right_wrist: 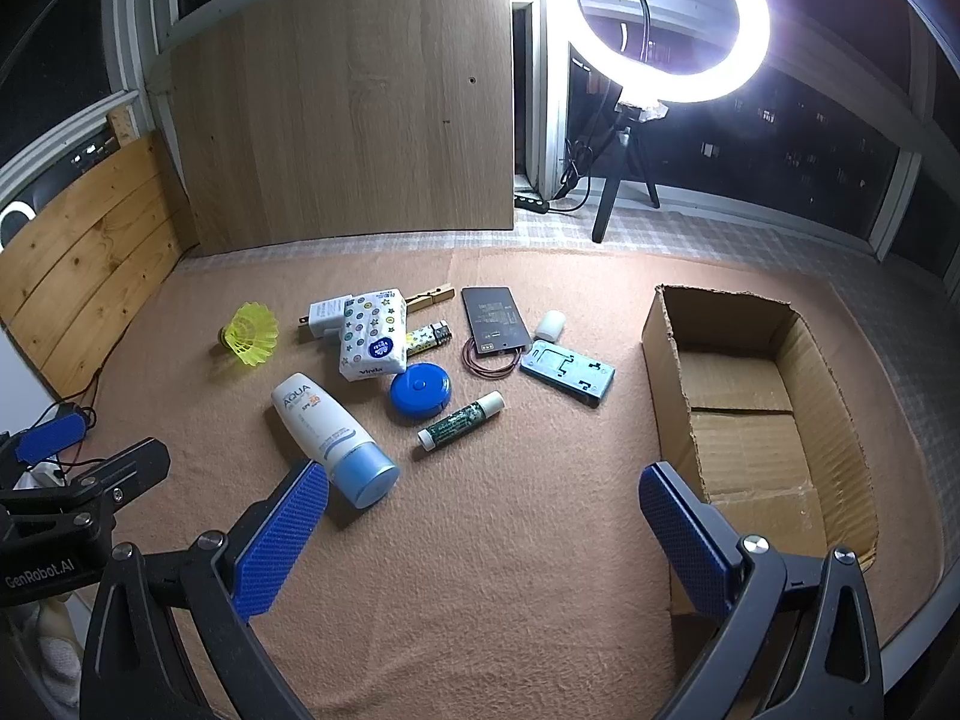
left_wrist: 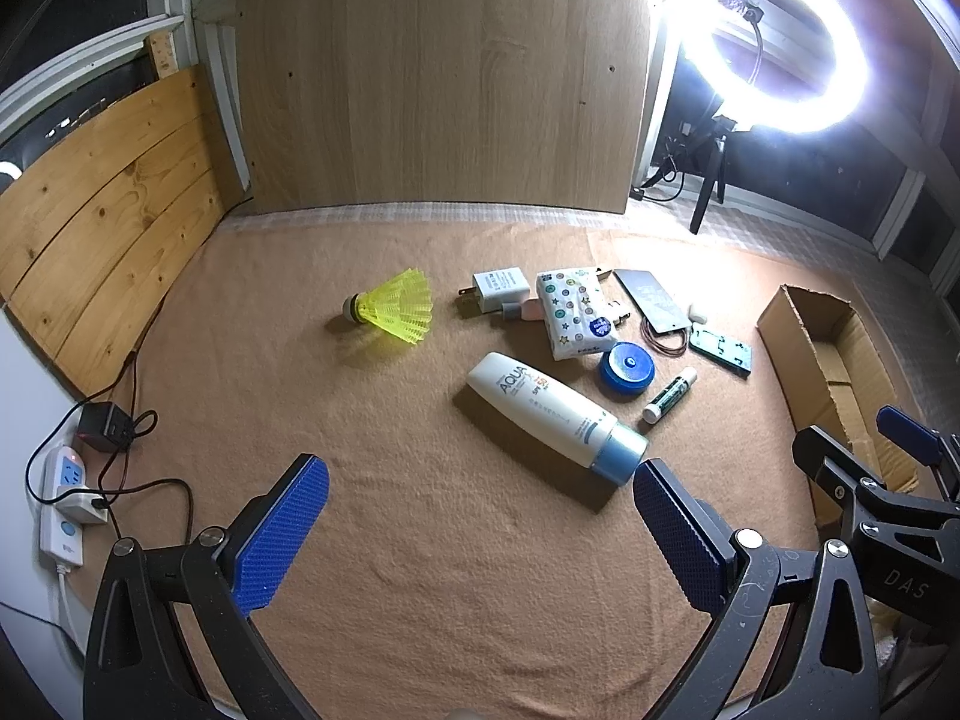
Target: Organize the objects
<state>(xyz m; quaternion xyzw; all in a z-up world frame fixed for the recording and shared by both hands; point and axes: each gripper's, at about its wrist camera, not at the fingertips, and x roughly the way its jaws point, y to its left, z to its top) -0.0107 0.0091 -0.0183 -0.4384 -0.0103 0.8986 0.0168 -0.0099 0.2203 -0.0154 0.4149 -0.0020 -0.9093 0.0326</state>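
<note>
Home balcony: windows, ring light.

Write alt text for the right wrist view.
An open claw hovers empty over a tan blanket, facing scattered small items: a sunscreen bottle, blue round case and yellow shuttlecock. An empty cardboard box sits right.

Cardboard box right of clutter; shuttlecock far left; sunscreen bottle nearest, before tissue pack.

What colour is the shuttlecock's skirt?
Bright yellow; the shuttlecock shows best in the left wrist view.
</note>
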